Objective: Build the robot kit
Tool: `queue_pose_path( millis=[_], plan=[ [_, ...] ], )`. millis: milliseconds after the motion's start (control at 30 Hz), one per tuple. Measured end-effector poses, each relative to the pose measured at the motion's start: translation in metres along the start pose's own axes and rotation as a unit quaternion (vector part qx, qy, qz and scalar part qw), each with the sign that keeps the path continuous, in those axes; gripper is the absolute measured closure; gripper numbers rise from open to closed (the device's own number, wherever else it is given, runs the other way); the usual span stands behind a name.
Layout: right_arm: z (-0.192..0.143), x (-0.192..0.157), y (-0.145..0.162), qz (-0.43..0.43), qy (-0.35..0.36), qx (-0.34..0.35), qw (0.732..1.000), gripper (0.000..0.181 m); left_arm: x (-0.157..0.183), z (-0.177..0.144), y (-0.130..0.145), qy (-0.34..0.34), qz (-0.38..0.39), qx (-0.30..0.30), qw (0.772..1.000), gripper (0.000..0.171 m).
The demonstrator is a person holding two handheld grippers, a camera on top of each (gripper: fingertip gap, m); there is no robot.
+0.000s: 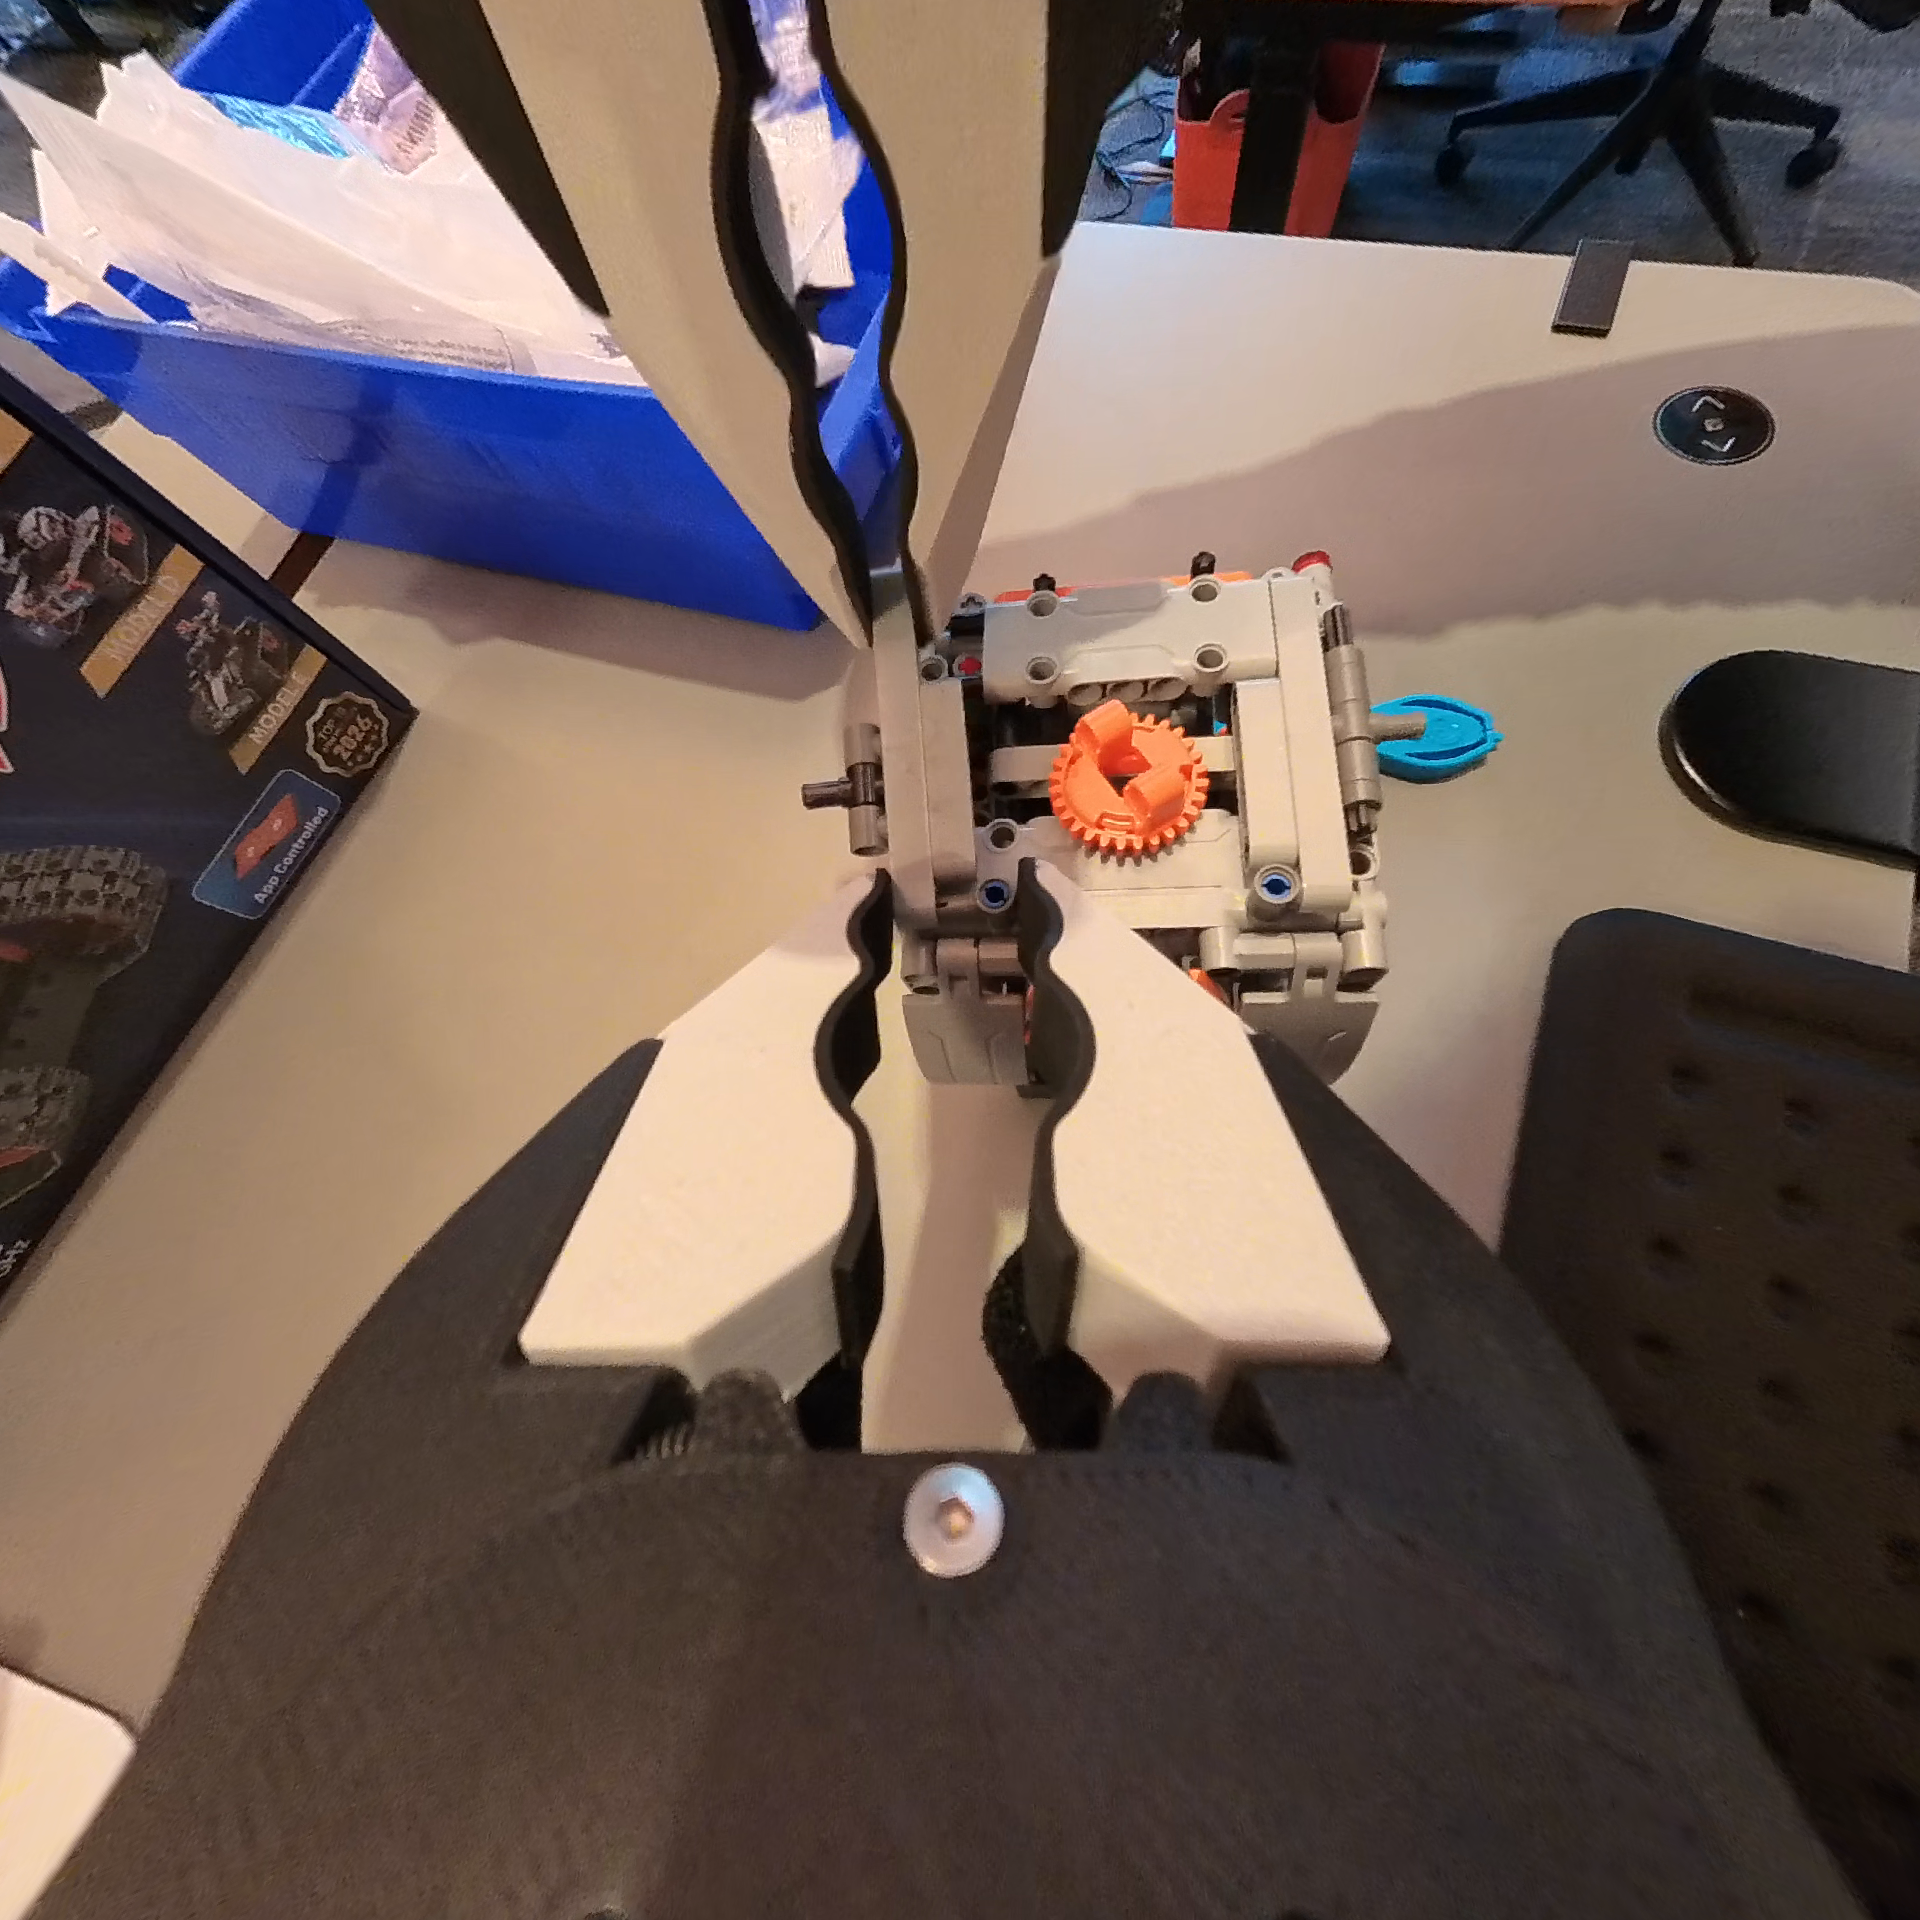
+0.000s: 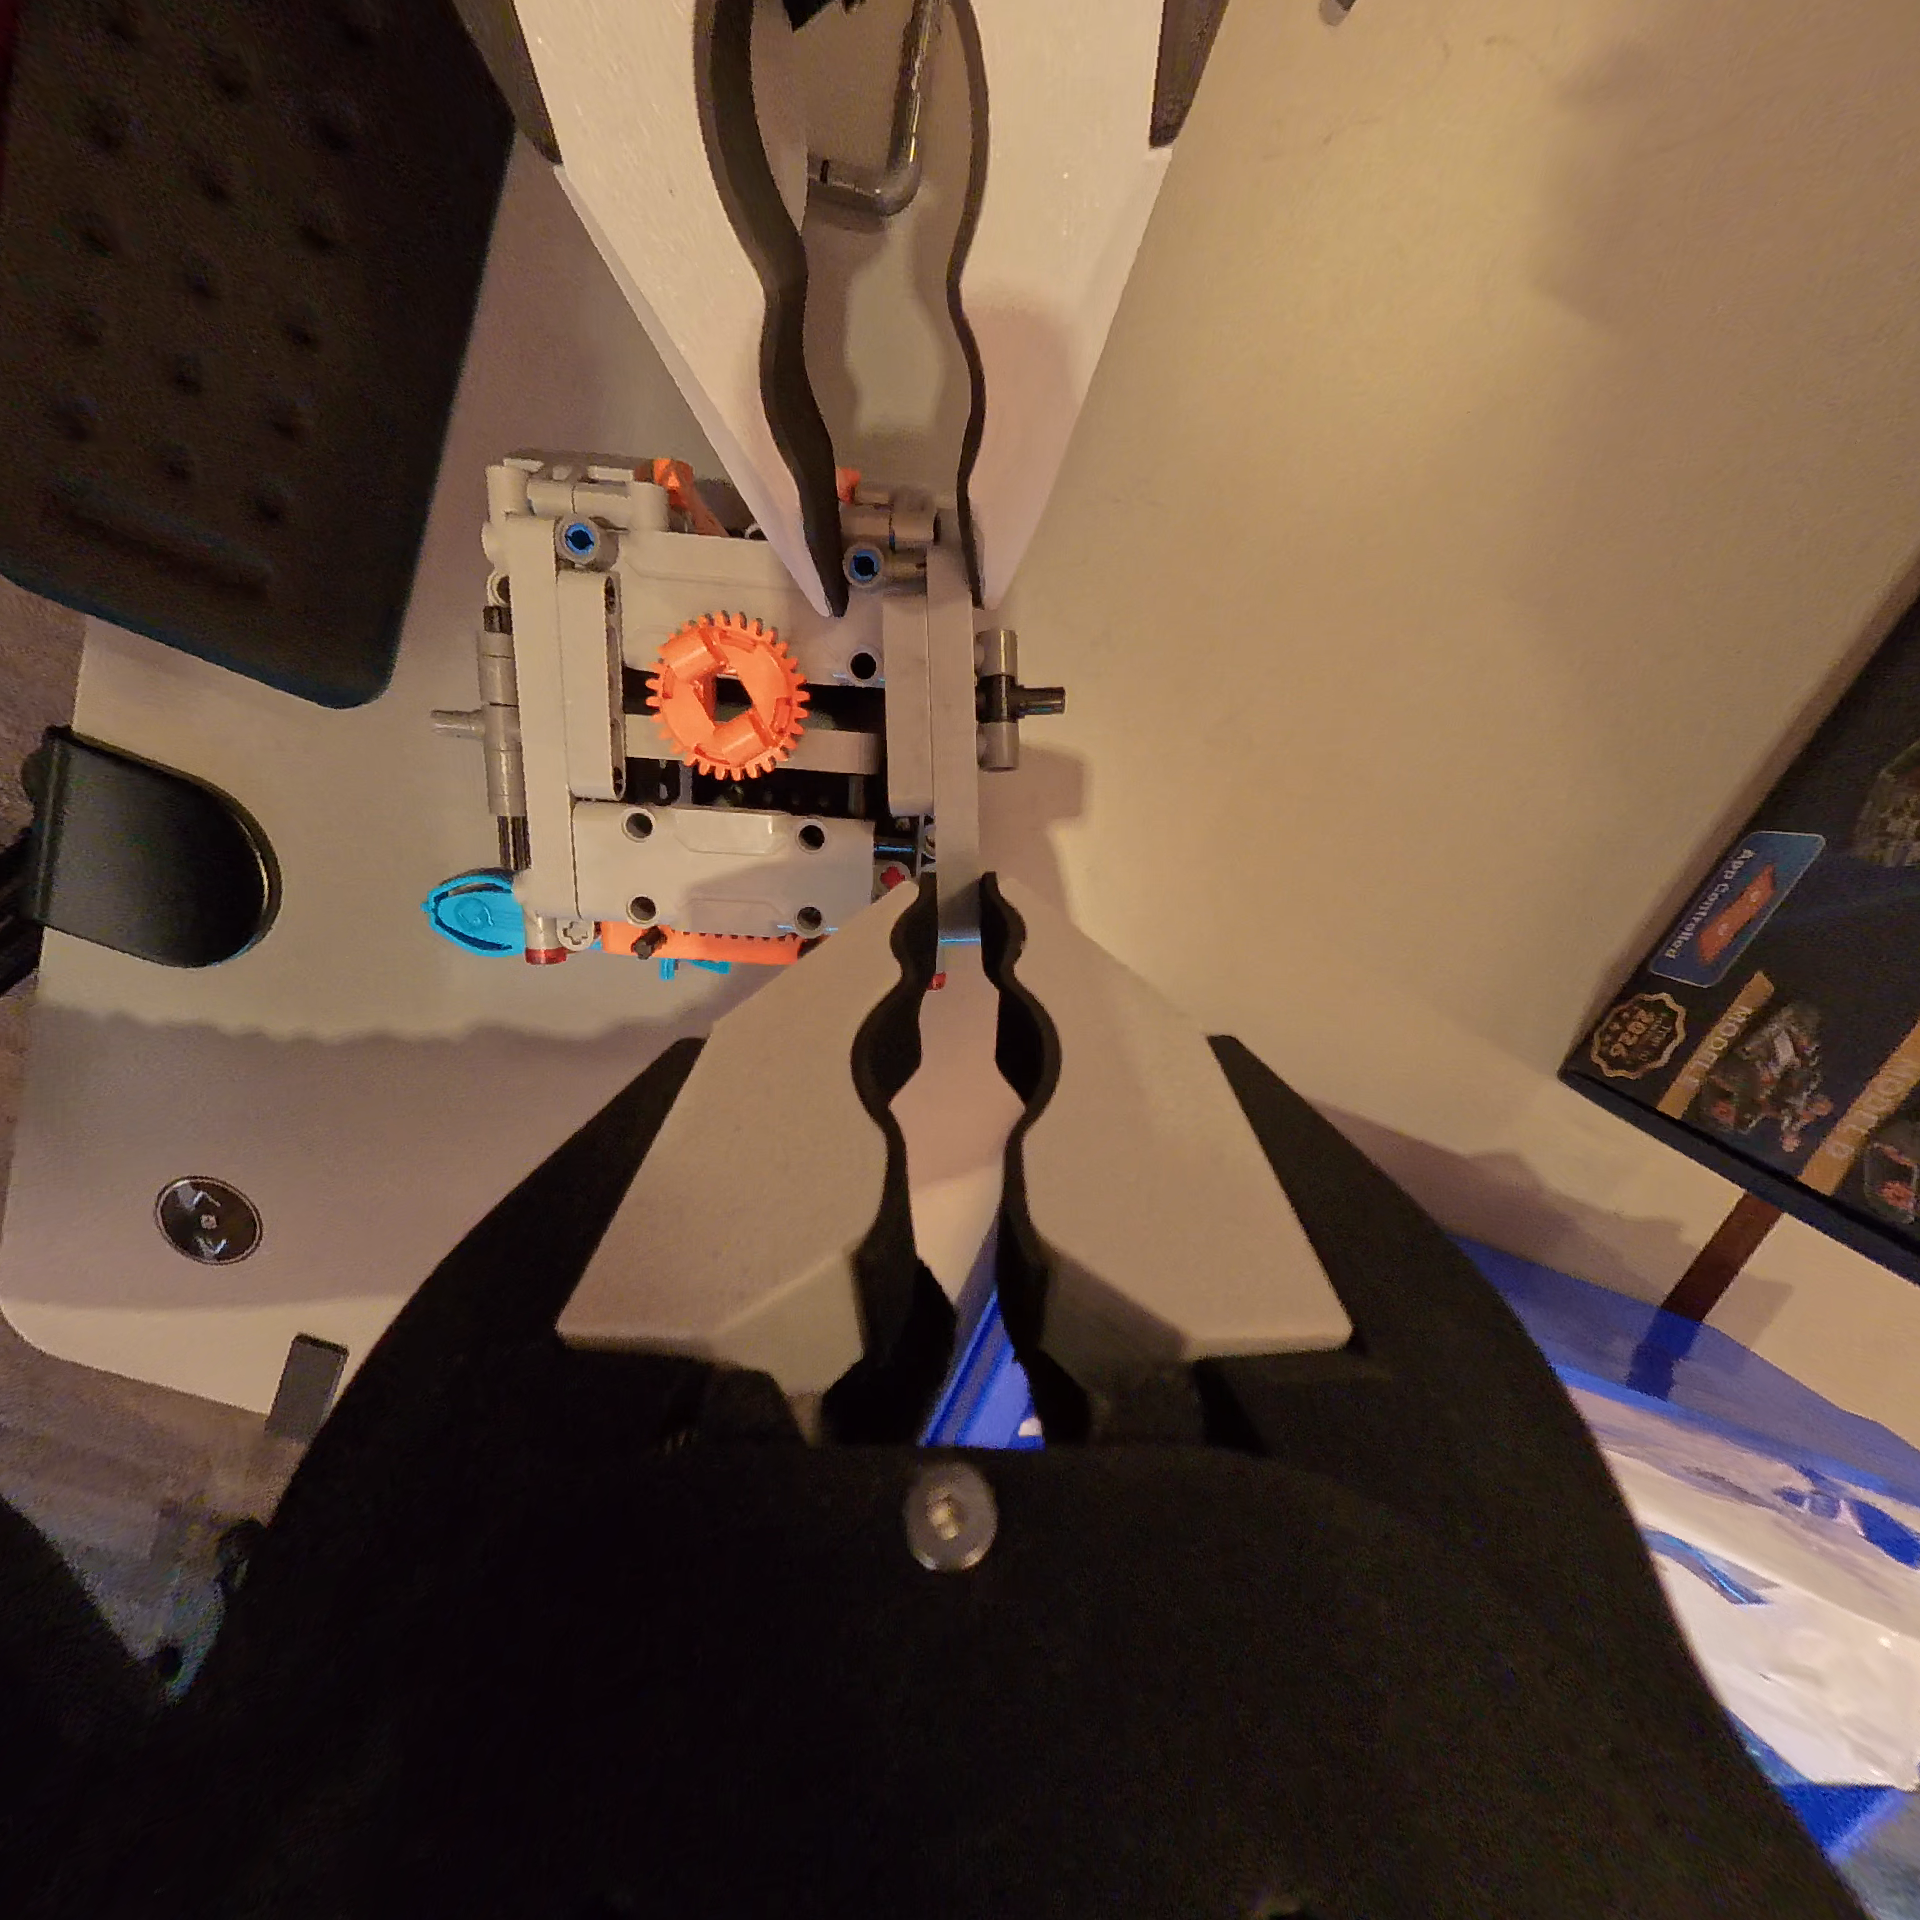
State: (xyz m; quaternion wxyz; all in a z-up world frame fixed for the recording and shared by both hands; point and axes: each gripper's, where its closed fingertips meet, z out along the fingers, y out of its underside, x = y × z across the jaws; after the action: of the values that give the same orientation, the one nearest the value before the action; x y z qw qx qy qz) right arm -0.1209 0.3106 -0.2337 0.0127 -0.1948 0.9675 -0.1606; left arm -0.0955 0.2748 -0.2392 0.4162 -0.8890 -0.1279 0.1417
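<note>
The grey brick model (image 1: pixel 1122 790) sits on the white table (image 1: pixel 1351 416), just in front of the left gripper (image 1: pixel 956 894), which pinches the model's near corner. The right gripper (image 2: pixel 951 899) comes from the far side and squeezes a grey beam (image 2: pixel 940 717) on that same edge. The model looks light, hard and easy to pop apart, so the beams look safer to hold than the orange gear (image 1: pixel 1127 779). Behind the model is a blue bin (image 1: pixel 416 457).

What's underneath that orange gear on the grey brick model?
Under the orange gear, a grey crossbeam and black parts show inside the grey block model. Deeper down it is dark, and the gear covers whatever it is mounted on. Both grippers grip the model's side beam.
</note>
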Motion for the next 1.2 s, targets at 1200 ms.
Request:
queue_pose_path(
  millis=[1200],
  plan=[
    [0.011, 0.0, 0.001, 0.059, -0.058, 0.019, 0.996, 0.174, 0.005, 0.002, 0.0, 0.048, -0.023, 0.0, 0.999, 0.156]
  ],
)
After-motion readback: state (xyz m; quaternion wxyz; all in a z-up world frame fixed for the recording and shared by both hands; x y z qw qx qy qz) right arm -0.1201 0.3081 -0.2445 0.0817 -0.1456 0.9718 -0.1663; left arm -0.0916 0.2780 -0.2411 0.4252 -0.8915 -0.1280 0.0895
